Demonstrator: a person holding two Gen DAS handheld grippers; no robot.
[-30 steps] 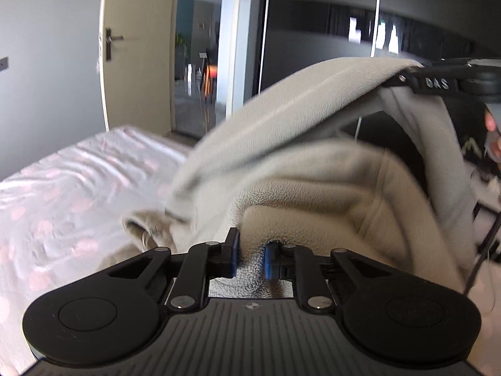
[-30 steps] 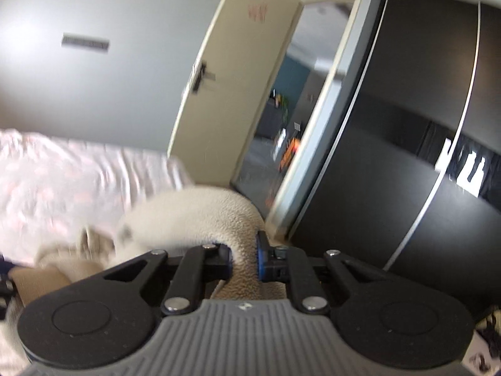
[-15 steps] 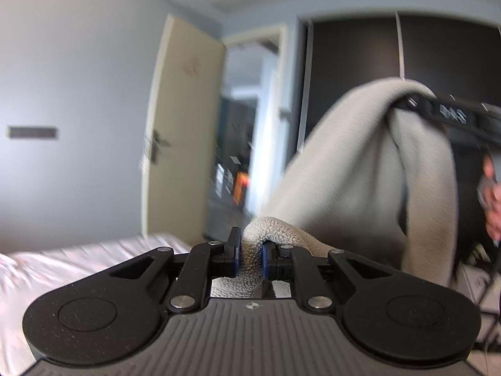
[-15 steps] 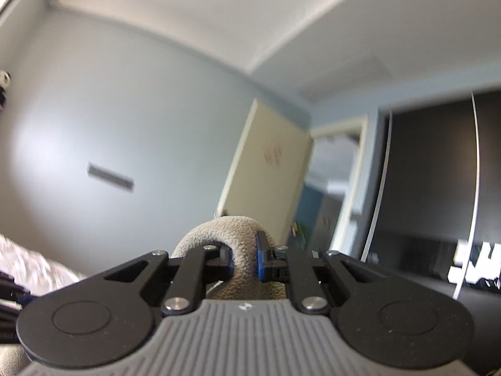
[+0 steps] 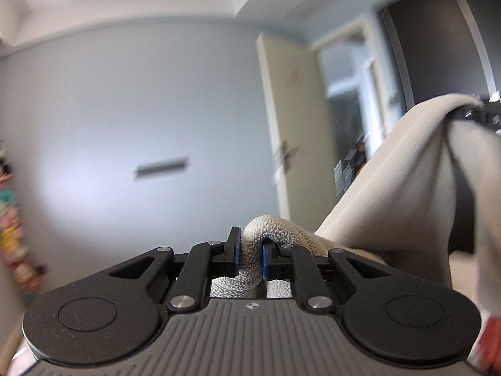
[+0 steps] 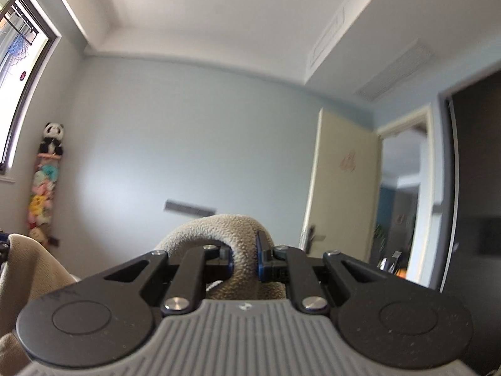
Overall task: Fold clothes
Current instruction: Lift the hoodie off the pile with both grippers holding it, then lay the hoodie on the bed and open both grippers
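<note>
Left wrist view: the left gripper [image 5: 249, 258] pinches a fold of beige fleece garment [image 5: 397, 188], which rises rightward to the right gripper [image 5: 480, 114]. Right wrist view: the right gripper [image 6: 243, 258] pinches the fleece garment [image 6: 216, 228], held aloft before a grey wall [image 6: 188, 144].

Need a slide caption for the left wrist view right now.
Left gripper pinches a fold of grey fleece garment, its far edge held aloft by the right gripper, before a cream door.
</note>
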